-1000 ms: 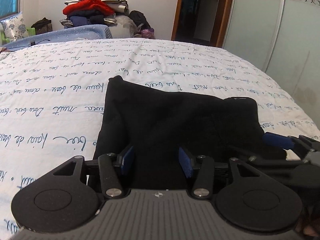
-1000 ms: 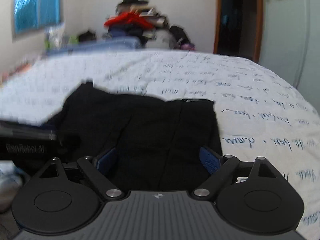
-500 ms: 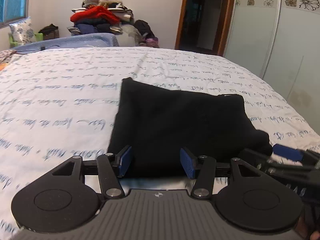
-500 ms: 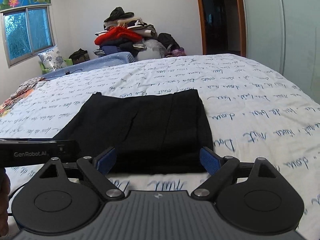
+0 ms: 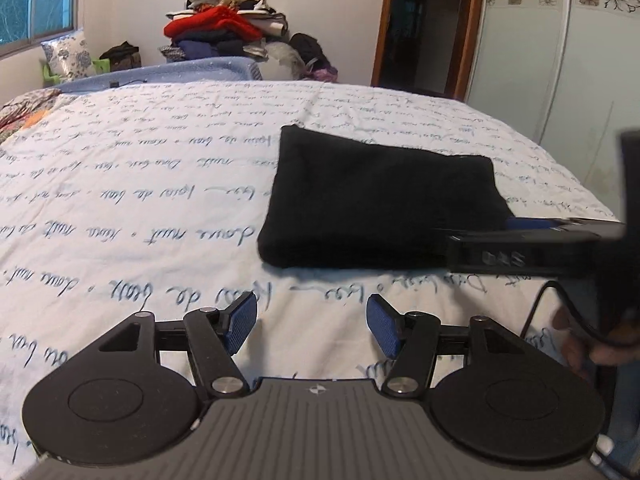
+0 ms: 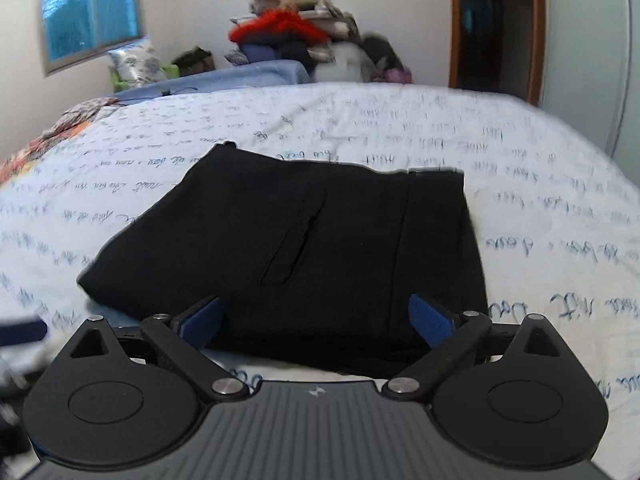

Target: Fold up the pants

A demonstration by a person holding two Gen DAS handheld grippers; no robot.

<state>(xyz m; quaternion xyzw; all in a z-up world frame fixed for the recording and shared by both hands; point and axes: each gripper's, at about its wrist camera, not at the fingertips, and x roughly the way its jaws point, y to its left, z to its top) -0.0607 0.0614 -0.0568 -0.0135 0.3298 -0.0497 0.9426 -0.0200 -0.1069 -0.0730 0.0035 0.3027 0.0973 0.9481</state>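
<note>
Black pants (image 5: 380, 204) lie folded into a flat rectangle on the bed; they also show in the right wrist view (image 6: 304, 248), with a pocket slit on top. My left gripper (image 5: 311, 326) is open and empty, pulled back from the near edge of the pants, over bare sheet. My right gripper (image 6: 316, 320) is open and empty, its fingers straddling the near edge of the pants. The right gripper body shows at the right of the left wrist view (image 5: 532, 248), beside the near right corner of the pants.
The bed has a white sheet with blue handwriting print (image 5: 140, 208). A pile of clothes (image 5: 224, 28) stands behind the bed. A doorway (image 5: 424, 24) and a wardrobe door (image 5: 560, 60) are at the right. A window (image 6: 90, 8) is at the left.
Both grippers have pulled back from the folded pants. The left gripper now sits clear of the near edge. The right wrist view has dropped lower and closer to the pants.
</note>
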